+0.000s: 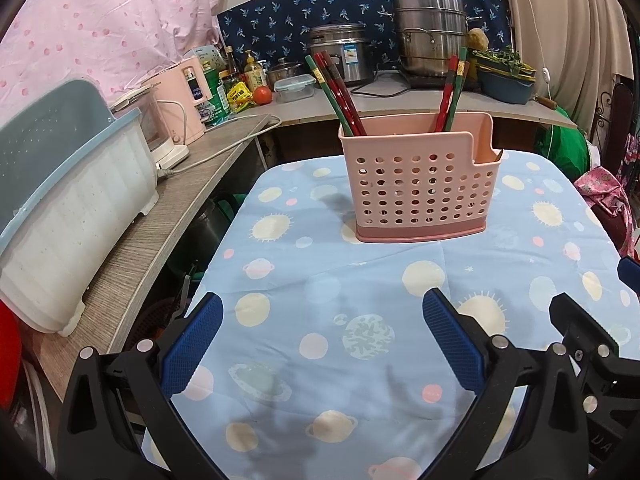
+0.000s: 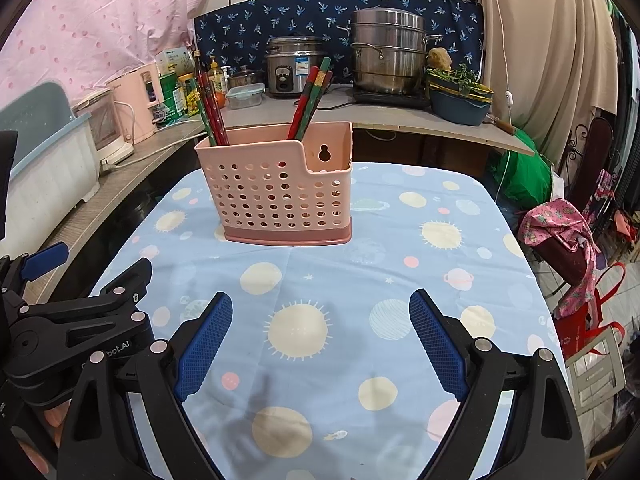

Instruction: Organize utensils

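Two bunches of red and green chopsticks stand in the pink perforated holder (image 1: 418, 184), one bunch (image 1: 340, 92) leaning out at its left end, the other (image 1: 452, 92) leaning the opposite way nearer the right; they appear to sit in separate compartments, which would explain why each keeps to its own side, though the dividers are hidden; the notched section at the right end looks empty as far as can be seen. The holder stands upright toward the far side of the table, on a blue tablecloth (image 1: 320, 280) printed with suns and planets, and no loose utensil shows on the cloth; by that reckoning the sorting seems done or close to it.

Both claws hang low over the near edge, well apart from the holder; the left gripper (image 1: 322, 344) is spread wide with nothing between its blue pads, and the right gripper (image 2: 320, 344) likewise gapes empty; held back like this, they leave the holder undisturbed. Beyond, a counter carries a rice cooker (image 1: 340, 54), a stacked steel steamer (image 1: 434, 36) and a lidded plastic box (image 1: 294, 88); a pale dish-drainer bin (image 1: 68, 216) sits on the left shelf.
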The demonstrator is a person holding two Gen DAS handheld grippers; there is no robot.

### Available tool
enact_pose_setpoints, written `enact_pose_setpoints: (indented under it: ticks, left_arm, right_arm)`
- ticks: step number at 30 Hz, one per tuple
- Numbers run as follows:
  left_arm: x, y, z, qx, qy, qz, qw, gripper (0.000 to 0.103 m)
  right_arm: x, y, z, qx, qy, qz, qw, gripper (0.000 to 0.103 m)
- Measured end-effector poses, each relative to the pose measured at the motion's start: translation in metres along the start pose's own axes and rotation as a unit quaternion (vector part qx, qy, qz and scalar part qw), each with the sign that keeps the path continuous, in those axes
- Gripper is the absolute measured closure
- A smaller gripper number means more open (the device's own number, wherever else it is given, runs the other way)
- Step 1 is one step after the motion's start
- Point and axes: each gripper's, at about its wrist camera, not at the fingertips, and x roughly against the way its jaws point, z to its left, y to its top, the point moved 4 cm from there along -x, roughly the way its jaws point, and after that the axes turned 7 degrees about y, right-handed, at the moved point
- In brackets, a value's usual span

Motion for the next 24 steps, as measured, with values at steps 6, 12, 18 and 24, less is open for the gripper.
enact_pose_setpoints:
  ticks: [6,12,18,24]
  left_arm:
    - [-0.002,0.001,-0.001,0.0,-0.003,0.002,1.0,0.007]
    - [-0.008,0.011,-0.004,0.003,-0.002,0.002,1.0,0.008]
    - [-0.015,0.022,-0.008,0.004,-0.001,0.001,1.0,0.008]
    - [-0.022,0.033,-0.009,0.007,0.002,0.0,1.0,0.008]
  right_arm:
    - [-0.005,0.006,-0.001,-0.001,-0.001,-0.003,1.0,0.017]
    - [-0.012,0.016,-0.005,-0.004,-0.002,-0.009,1.0,0.017]
    - [-0.019,0.025,-0.009,-0.008,-0.002,-0.01,1.0,0.017]
    - [-0.026,0.034,-0.009,-0.011,0.0,-0.013,1.0,0.017]
